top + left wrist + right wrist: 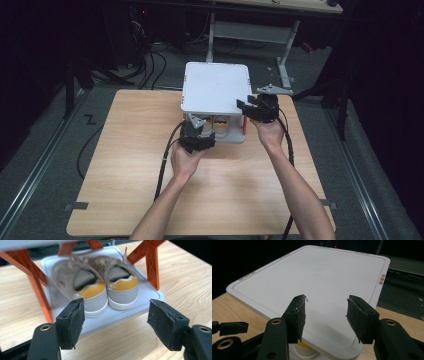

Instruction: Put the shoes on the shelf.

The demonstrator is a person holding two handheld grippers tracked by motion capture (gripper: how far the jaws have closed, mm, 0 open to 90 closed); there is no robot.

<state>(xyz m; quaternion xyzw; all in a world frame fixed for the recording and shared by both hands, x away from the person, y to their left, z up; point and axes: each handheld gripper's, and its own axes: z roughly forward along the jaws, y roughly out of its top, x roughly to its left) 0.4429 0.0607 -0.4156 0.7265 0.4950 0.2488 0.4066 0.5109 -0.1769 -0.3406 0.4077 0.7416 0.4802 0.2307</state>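
Shoes [100, 287]: on lower shelf [150, 296], heels toward left gripper [115, 322], frame centre
Left gripper: jaws spread, nearer, just short of heels
Right gripper [325, 317]: jaws spread, empty, over top shelf [312, 277]

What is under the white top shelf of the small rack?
Under the top shelf, a pair of beige shoes with yellow heel linings stands on the lower white tray, heels facing the left gripper. Their toes are hidden.

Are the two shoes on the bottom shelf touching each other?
Touching. The left gripper view shows the left shoe and the right shoe pressed side by side at the heels on the white bottom shelf, with no gap between them.
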